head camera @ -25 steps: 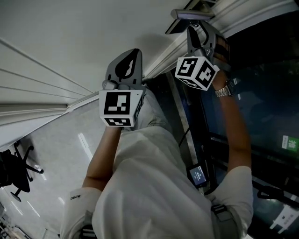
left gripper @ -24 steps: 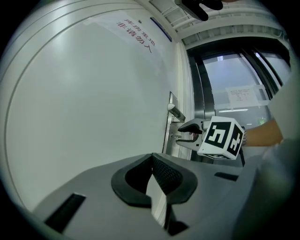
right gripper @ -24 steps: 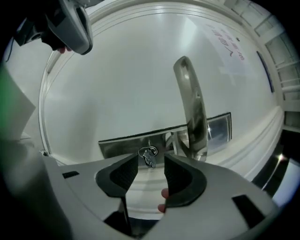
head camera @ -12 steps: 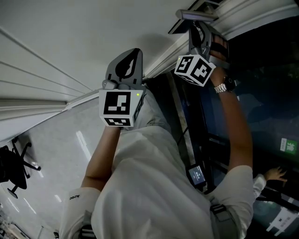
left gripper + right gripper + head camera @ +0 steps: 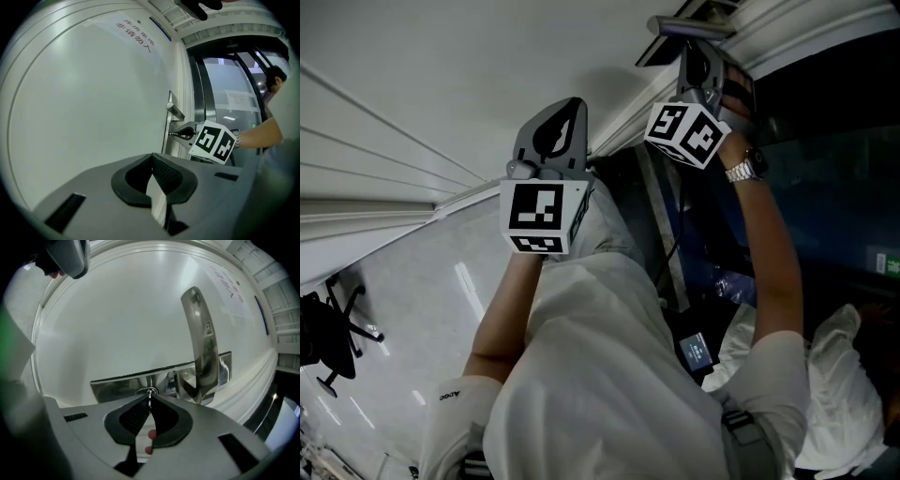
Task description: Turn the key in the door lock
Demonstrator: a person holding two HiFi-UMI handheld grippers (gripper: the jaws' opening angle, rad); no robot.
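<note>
Metal key sits pinched between the pad tips of my right claw. Its jaws have just been closing and now stand nearly together on it. The key pokes from the brushed lock plate, straight ahead of the claw and touching it. The lever handle stands just beside it on the same plate, and the white door fills the rest of the right gripper view. Left gripper view: my left claw has its pads together with nothing between them. It is held off from the door, well apart from the right claw, whose tips meet the plate under the handle. Glass panels run past the door's edge. Head view: both claws are raised toward the door, right one up at the frame. A wristwatch is on my right wrist. A pale glossy floor shows to the left, with an office chair at its edge. A person in white is at lower right.
</note>
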